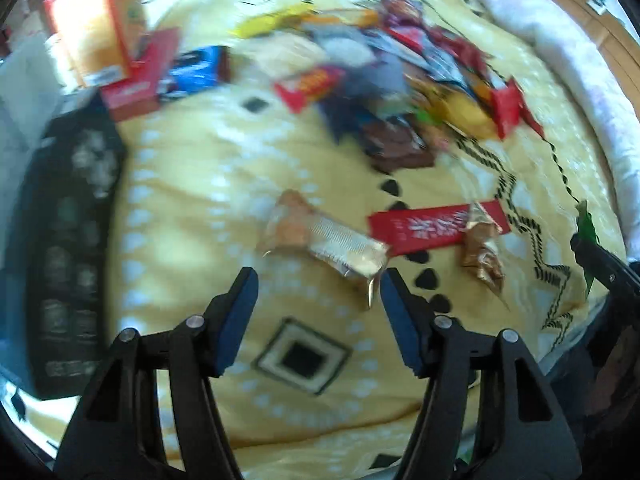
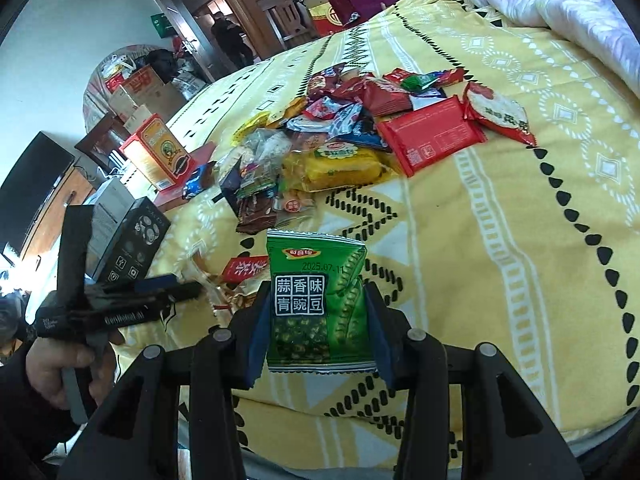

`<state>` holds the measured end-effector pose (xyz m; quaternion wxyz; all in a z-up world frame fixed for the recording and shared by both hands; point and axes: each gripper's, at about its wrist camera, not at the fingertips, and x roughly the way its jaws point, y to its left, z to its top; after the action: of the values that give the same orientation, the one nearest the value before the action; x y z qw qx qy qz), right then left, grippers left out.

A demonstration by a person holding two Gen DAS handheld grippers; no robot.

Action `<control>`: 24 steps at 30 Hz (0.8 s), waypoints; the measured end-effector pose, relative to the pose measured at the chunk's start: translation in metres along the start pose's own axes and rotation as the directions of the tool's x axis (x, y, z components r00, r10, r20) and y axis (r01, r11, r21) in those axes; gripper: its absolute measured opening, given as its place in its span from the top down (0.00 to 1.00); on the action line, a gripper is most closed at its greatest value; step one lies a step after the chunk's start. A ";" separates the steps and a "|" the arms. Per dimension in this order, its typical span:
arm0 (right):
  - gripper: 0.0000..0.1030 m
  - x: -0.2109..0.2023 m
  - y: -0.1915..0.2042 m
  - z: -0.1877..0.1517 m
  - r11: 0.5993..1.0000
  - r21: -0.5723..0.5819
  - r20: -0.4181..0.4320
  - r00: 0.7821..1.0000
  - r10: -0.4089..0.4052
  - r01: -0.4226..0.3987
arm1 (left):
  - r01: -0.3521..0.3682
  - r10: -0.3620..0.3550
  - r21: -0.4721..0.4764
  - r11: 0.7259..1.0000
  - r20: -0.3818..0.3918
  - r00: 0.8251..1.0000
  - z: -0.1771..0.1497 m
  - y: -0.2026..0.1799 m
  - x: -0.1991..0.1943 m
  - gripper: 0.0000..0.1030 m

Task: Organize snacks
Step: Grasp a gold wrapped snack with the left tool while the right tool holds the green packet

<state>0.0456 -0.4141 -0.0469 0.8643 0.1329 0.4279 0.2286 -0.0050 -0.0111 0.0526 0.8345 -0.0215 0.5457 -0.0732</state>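
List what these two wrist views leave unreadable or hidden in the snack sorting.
- Left wrist view: the snack pile is motion-blurred, so its labels are unreadable.
- Right wrist view: the green pea packet in the right gripper hides the blanket behind it.
- Right wrist view: the left gripper shows only side-on, its opening unclear.

Yellow patterned blanket (image 2: 500,208); wooden door (image 2: 224,12)
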 end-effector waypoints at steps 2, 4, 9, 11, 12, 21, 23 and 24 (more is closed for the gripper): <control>0.54 0.002 0.000 -0.002 1.000 0.006 0.000 1.000 0.009 -0.009 | 0.009 -0.009 -0.007 1.000 0.026 1.000 -0.003 0.002 -0.007 0.37; 0.54 0.003 0.001 -0.004 1.000 0.011 0.001 1.000 0.019 -0.019 | 0.049 -0.049 -0.007 0.999 0.037 0.998 -0.006 -0.003 -0.012 0.37; 0.54 -0.001 0.000 -0.006 1.000 0.011 0.005 1.000 0.025 -0.025 | 0.127 -0.127 -0.122 0.984 0.009 0.992 0.004 0.004 0.006 0.35; 0.53 -0.002 -0.003 -0.006 1.000 0.016 0.008 1.000 0.025 -0.026 | 0.113 -0.112 -0.165 0.980 0.016 0.994 0.008 0.006 0.013 0.35; 0.53 -0.003 -0.003 -0.007 0.999 0.018 0.009 1.000 0.027 -0.028 | 0.105 -0.104 -0.187 0.977 0.016 0.994 0.010 0.007 0.018 0.35; 0.53 0.007 -0.002 -0.014 0.999 0.019 -0.018 0.999 0.048 -0.047 | 0.071 -0.070 -0.010 0.997 0.045 0.997 0.017 -0.008 0.026 0.67; 0.53 0.009 -0.002 -0.015 0.999 0.021 -0.022 0.999 0.048 -0.048 | 0.062 -0.065 0.037 0.997 0.063 0.996 0.015 -0.011 0.026 0.68; 0.53 0.009 -0.002 -0.015 0.999 0.024 -0.022 0.999 0.049 -0.049 | 0.070 -0.072 0.037 0.997 0.062 0.995 0.013 -0.009 0.030 0.68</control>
<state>0.0388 -0.4105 -0.0634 0.8519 0.1507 0.4370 0.2463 0.0178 -0.0251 0.0321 0.8485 -0.0289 0.5165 -0.1116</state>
